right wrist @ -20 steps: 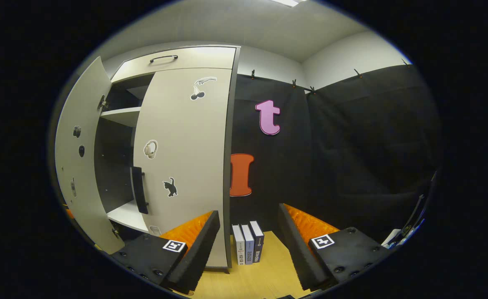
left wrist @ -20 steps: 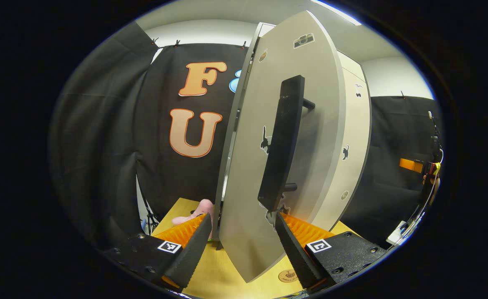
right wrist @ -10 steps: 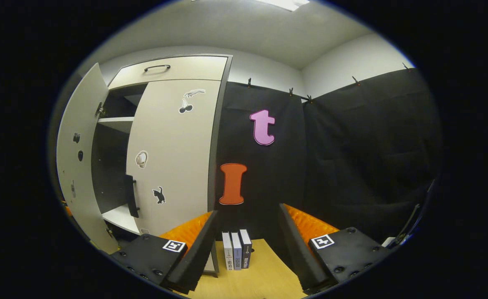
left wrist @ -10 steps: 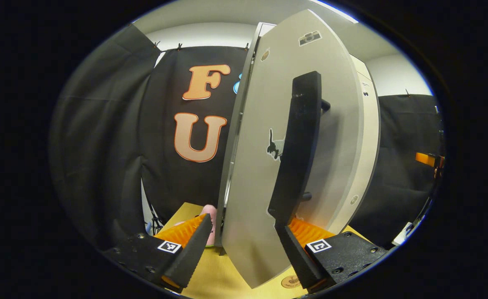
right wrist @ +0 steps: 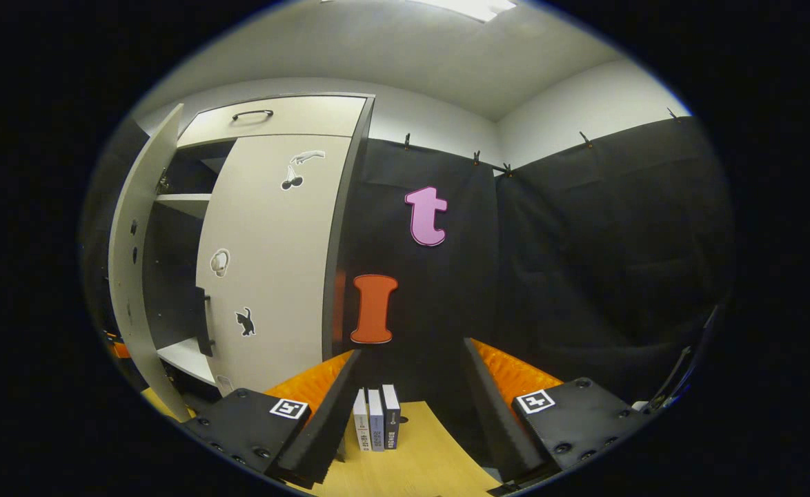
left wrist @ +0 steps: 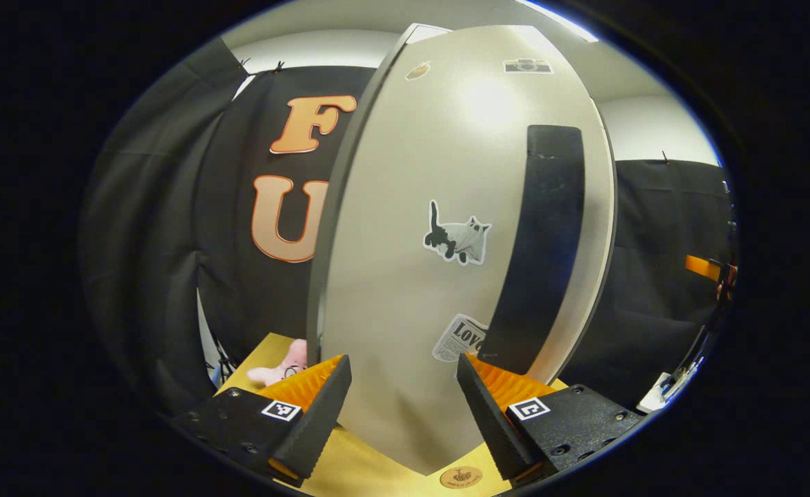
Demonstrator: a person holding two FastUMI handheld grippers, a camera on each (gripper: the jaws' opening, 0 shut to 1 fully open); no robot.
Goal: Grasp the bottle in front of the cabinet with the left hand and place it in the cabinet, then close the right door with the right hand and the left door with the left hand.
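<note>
Two grippers, jaws wide, holding nothing. Left gripper [left wrist: 403, 407] facing left door [left wrist: 412, 290]; right gripper [right wrist: 412, 407] off closed right door [right wrist: 274, 262].

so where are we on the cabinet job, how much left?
Done: the right door looks shut flush with the cabinet frame. The bottle can't be checked; the interior seen is dark. In hand: the left door faces the open left gripper, and in the right gripper view that door is ajar, shelves visible behind it. Left: push it fully closed. The right gripper hangs open, near the books.
</note>
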